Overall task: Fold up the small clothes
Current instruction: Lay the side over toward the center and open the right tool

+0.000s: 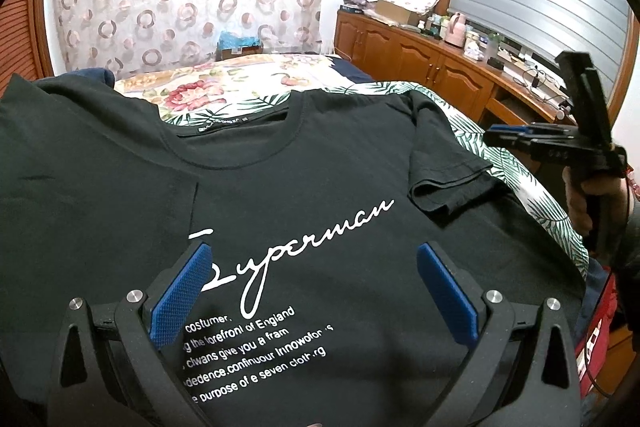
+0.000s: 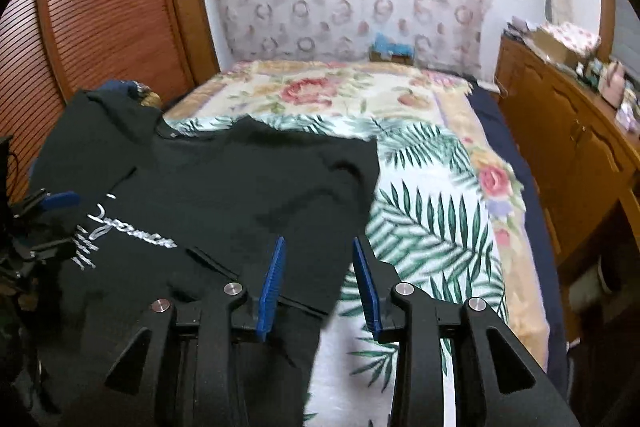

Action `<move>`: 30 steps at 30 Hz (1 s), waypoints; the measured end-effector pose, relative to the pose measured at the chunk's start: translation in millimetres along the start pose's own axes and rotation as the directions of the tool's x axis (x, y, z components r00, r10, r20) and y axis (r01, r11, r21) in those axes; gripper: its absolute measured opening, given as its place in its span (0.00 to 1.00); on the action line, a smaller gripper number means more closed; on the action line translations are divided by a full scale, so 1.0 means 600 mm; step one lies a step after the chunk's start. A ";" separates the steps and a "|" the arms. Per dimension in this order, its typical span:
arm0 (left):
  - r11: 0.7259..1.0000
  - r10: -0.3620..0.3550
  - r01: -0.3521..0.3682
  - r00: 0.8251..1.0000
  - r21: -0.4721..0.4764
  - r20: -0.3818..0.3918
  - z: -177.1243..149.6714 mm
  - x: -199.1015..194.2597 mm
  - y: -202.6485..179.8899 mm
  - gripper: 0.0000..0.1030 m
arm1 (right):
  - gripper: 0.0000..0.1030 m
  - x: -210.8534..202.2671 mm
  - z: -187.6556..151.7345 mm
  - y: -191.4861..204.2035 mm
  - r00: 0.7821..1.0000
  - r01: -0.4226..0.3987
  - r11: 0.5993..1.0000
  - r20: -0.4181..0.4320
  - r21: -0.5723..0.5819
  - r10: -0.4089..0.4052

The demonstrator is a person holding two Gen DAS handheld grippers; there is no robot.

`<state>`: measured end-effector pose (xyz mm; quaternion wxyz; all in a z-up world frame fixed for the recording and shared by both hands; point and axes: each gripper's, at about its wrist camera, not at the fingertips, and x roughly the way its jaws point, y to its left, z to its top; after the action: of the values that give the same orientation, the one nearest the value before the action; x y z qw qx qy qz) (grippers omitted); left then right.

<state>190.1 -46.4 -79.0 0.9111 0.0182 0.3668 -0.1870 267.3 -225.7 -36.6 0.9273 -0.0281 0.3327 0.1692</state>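
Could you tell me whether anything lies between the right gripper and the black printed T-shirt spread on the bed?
Nothing visible does. The right gripper hangs open just above the edge of the black printed T-shirt, over the leaf-patterned bedspread, with only air between its blue pads and the cloth.

Bare leaf-print bedspread (image 2: pixel 432 227) right of the black T-shirt (image 2: pixel 224 179) (wooden cabinets (image 2: pixel 568 147) flanking the bed).

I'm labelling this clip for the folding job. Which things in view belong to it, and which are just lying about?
Job: black T-shirt; left gripper; right gripper, jaws open and empty.
Lying about: floral bedspread; wooden cabinet; blue box.
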 end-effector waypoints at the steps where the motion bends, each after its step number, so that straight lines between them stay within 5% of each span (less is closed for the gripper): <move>1: 1.000 0.000 0.000 1.000 0.002 -0.003 -0.001 0.000 -0.001 1.00 | 0.35 0.006 -0.003 0.000 1.000 0.005 1.000 -0.010 0.004 -0.005; 11: 1.000 -0.002 0.002 1.000 0.004 -0.015 -0.007 -0.002 0.002 1.00 | 0.35 0.023 0.022 -0.027 0.993 -0.024 0.999 -0.111 0.047 0.029; 12: 1.000 -0.001 0.001 1.000 0.005 -0.017 -0.007 -0.002 0.002 1.00 | 0.33 0.021 0.023 -0.023 0.993 -0.033 0.999 -0.114 0.043 0.038; 13: 1.000 0.000 0.000 1.000 0.005 -0.018 -0.007 -0.002 0.003 1.00 | 0.18 0.024 0.023 -0.025 0.992 -0.047 0.998 -0.115 0.040 0.051; 18: 1.000 0.002 -0.002 1.000 0.001 -0.015 -0.006 -0.002 0.003 1.00 | 0.07 0.011 0.038 -0.007 0.997 -0.053 0.998 -0.066 -0.020 0.052; 30: 1.000 0.013 -0.013 1.000 -0.017 -0.003 -0.004 -0.006 0.013 1.00 | 0.06 0.009 0.080 0.030 0.997 -0.067 0.991 0.018 -0.117 0.070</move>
<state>189.0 -37.4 -79.2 0.9120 0.0130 0.3694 -0.1778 294.3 -199.6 -1.4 0.9214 -0.0686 0.3127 0.2204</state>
